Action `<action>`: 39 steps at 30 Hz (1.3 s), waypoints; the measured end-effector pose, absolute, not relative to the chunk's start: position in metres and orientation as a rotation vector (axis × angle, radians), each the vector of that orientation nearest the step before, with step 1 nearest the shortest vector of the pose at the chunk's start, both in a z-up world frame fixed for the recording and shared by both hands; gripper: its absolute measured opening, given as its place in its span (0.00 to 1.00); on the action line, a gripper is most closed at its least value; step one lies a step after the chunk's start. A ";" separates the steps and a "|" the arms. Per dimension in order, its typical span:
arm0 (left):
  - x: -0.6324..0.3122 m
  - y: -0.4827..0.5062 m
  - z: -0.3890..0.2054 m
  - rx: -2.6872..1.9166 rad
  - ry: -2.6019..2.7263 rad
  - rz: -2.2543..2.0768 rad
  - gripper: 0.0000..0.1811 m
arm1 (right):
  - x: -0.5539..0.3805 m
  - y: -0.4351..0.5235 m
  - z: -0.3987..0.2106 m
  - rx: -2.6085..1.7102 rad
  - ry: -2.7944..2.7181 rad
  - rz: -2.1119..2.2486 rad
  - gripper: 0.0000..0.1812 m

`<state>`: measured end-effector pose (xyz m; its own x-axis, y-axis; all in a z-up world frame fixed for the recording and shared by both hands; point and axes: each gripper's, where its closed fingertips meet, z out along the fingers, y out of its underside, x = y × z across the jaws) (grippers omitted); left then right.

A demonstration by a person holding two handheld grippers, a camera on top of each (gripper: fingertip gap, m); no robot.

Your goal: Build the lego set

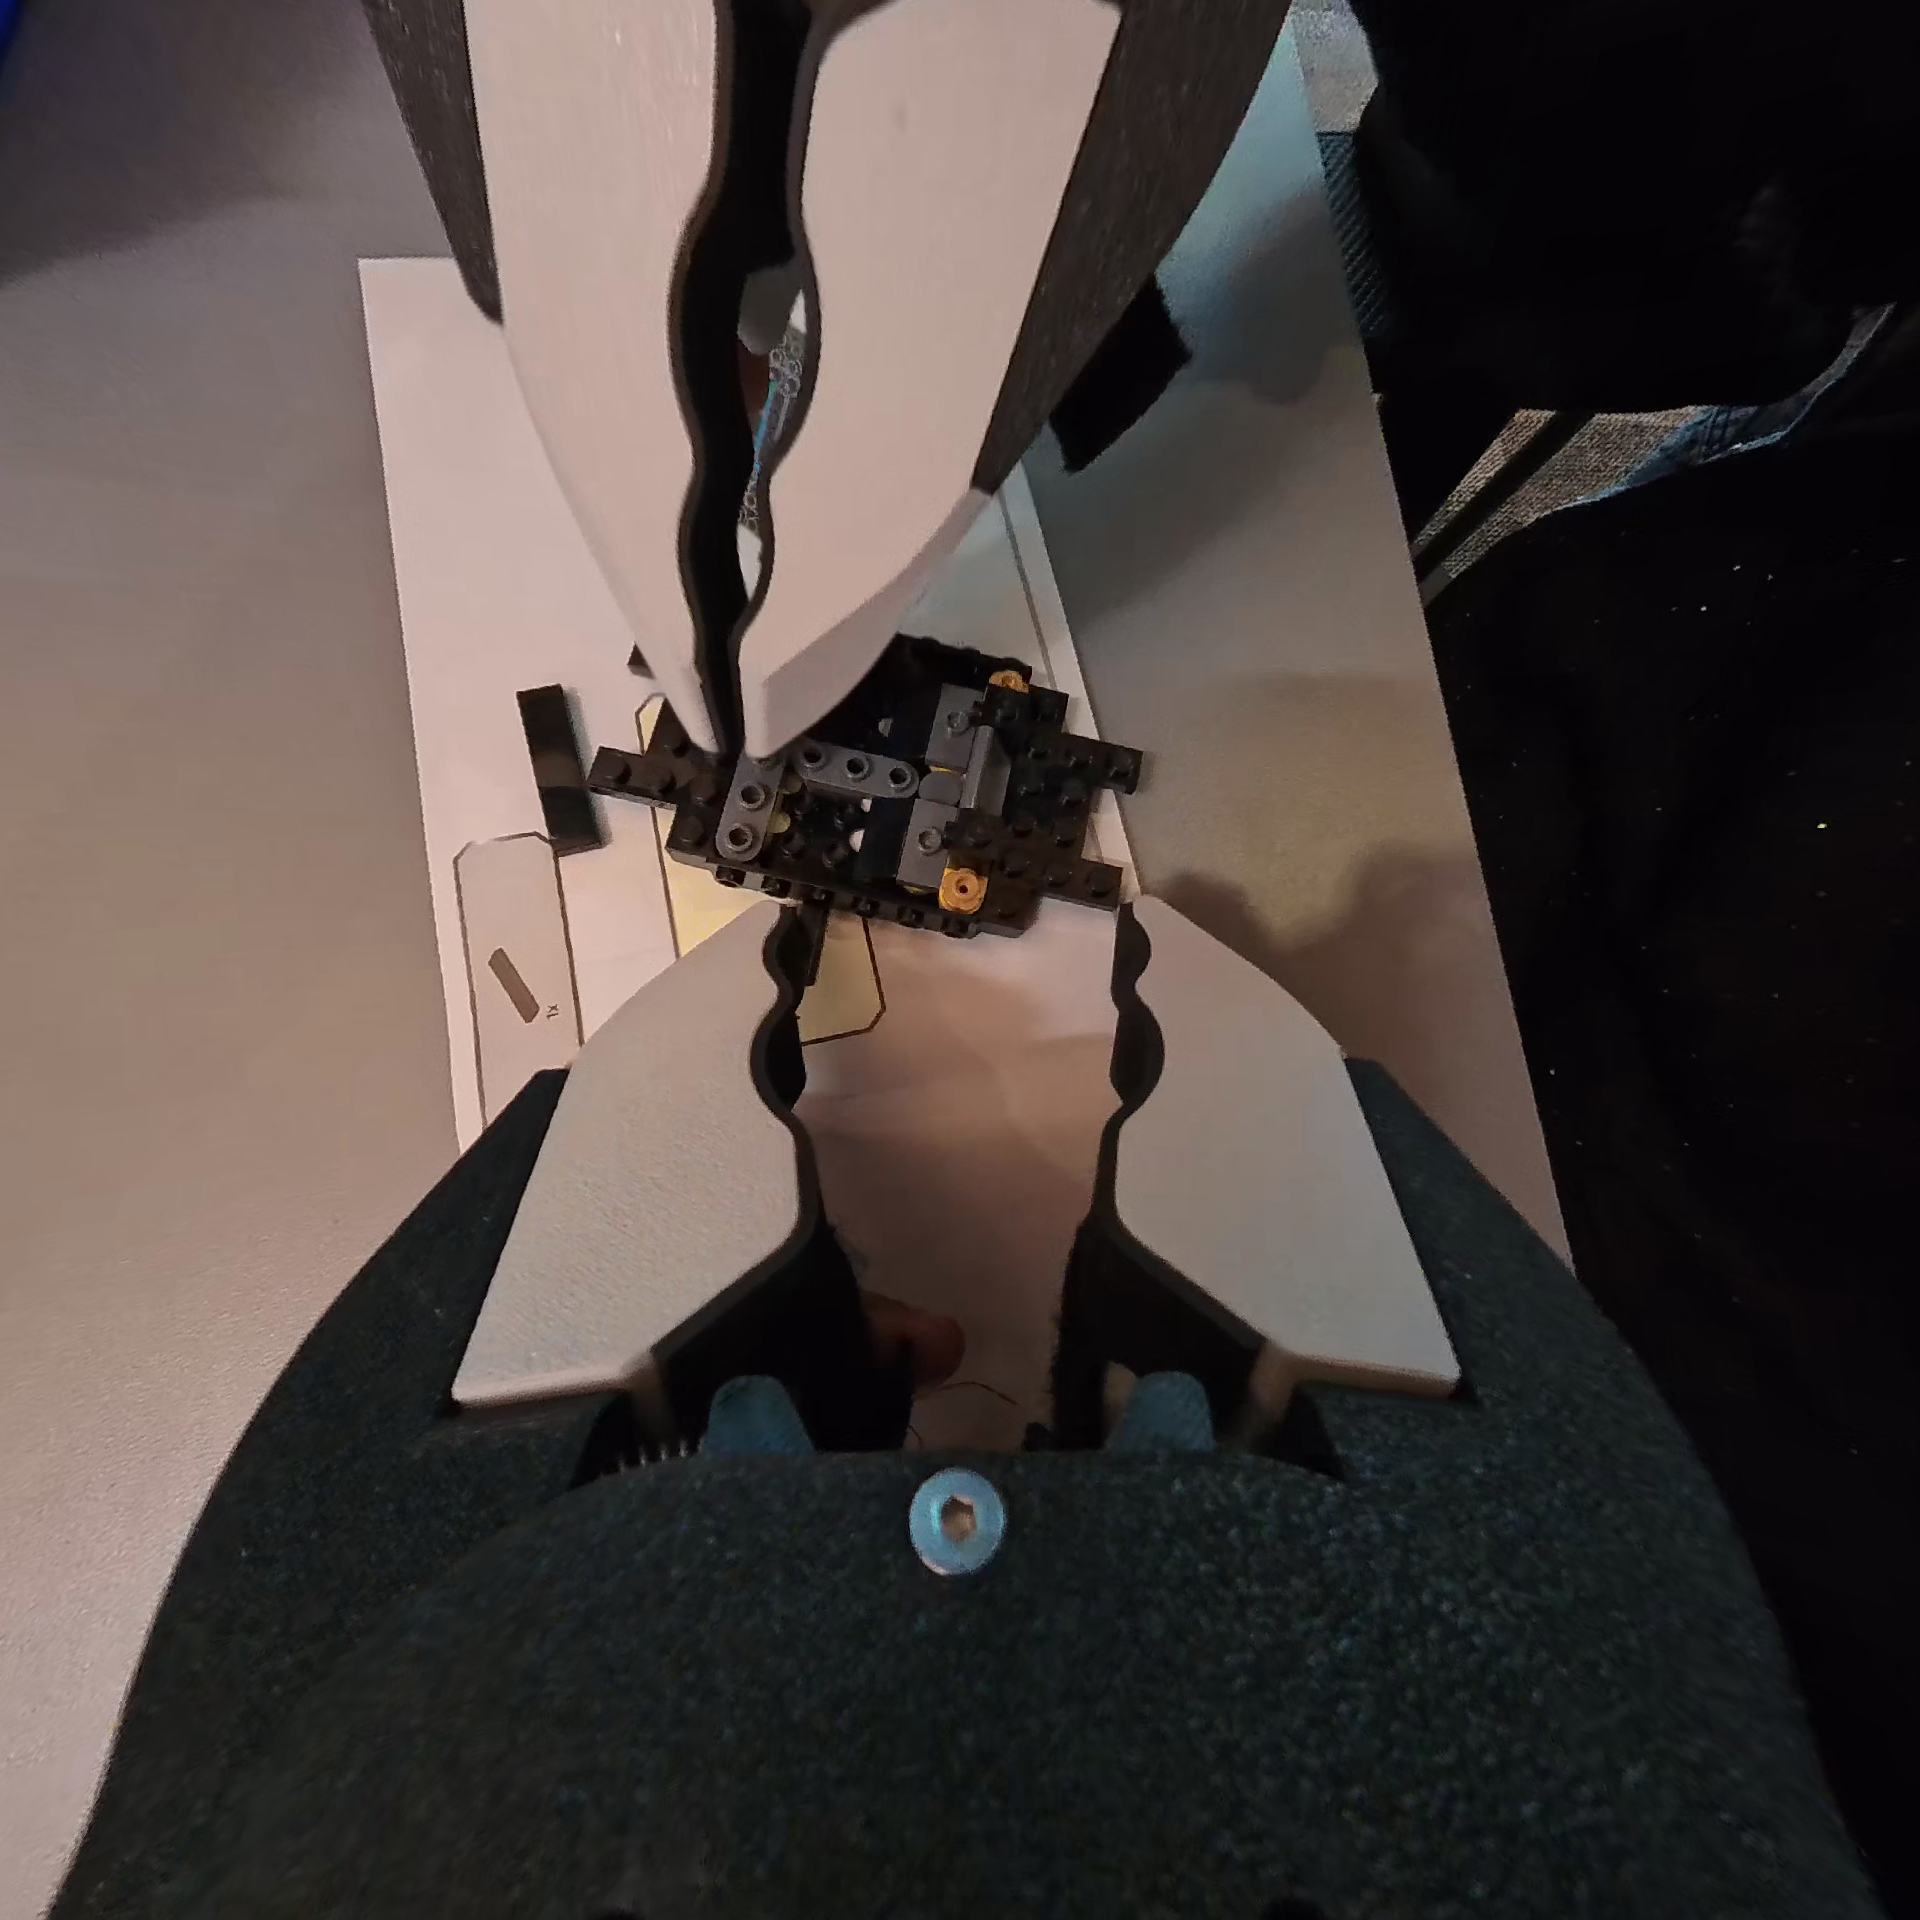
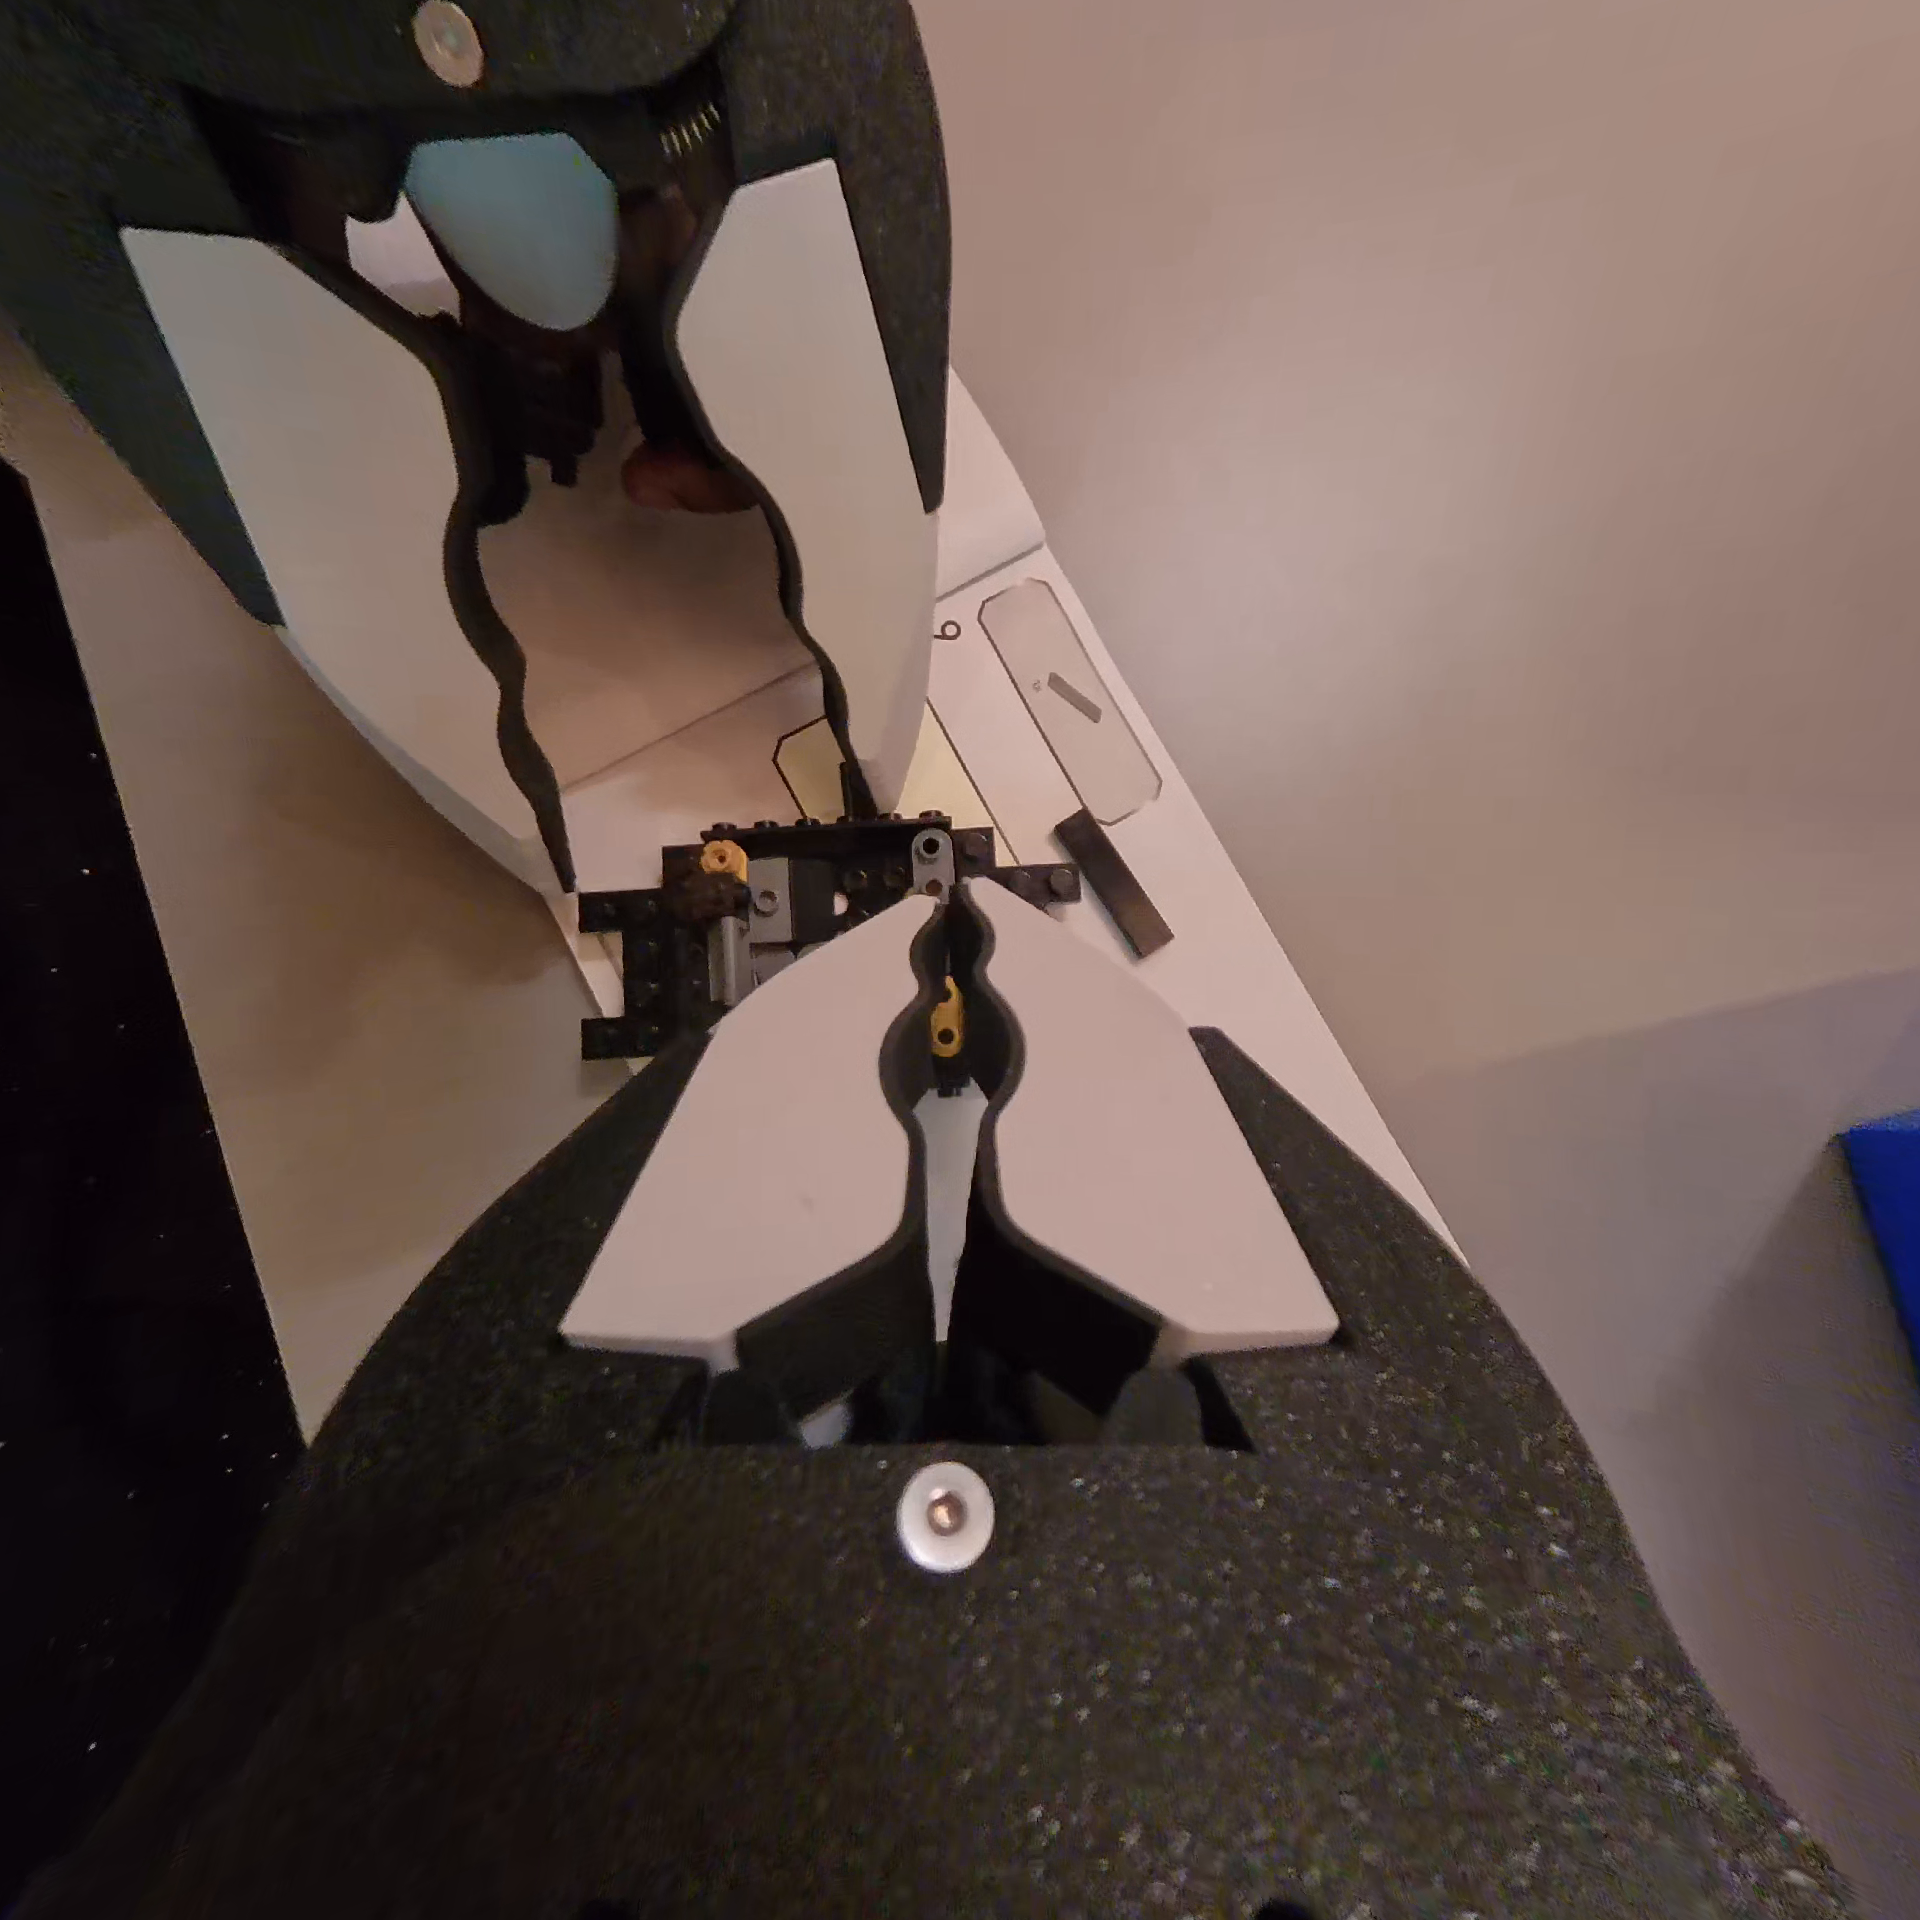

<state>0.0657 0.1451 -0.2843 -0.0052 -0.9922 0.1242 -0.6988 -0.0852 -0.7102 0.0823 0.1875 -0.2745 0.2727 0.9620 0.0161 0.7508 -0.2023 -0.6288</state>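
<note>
A black Lego build (image 1: 883, 821) with grey parts and gold pins lies on a white instruction sheet (image 1: 436, 623). My right gripper (image 1: 736, 750) comes in from above, shut, with its tips pinching the end of a grey holed beam (image 1: 750, 805) on the build's left part. My left gripper (image 1: 956, 914) is open, its fingertips (image 1: 781, 920) at the build's near edge. In the right wrist view the right gripper (image 2: 951, 899) is shut at the grey beam (image 2: 930, 857), and the open left gripper (image 2: 717, 836) stands over the build (image 2: 665, 956).
A loose black flat tile (image 1: 561, 769) lies on the sheet beside the build, and it also shows in the right wrist view (image 2: 1112, 883). The table edge and dark floor (image 1: 1662, 935) run close by. A blue object (image 2: 1886, 1226) sits at the right.
</note>
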 end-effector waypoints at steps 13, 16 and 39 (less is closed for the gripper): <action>0.067 0.145 -0.284 -1.820 1.739 -0.895 0.33 | 0.079 0.186 -0.283 -2.106 -1.577 0.551 0.00; 0.066 0.146 -0.284 -1.817 1.745 -0.892 0.33 | 0.080 0.186 -0.283 -2.164 -1.596 0.550 0.00; 0.066 0.147 -0.285 -1.782 1.766 -0.859 0.32 | 0.081 0.185 -0.285 -2.321 -1.691 0.435 0.00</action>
<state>0.0656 0.1465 -0.2853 -0.0323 -0.9948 0.0963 -0.6898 -0.0476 -0.7224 0.0806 0.1846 -0.2846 0.2871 0.9528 -0.0989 0.8825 -0.3032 -0.3596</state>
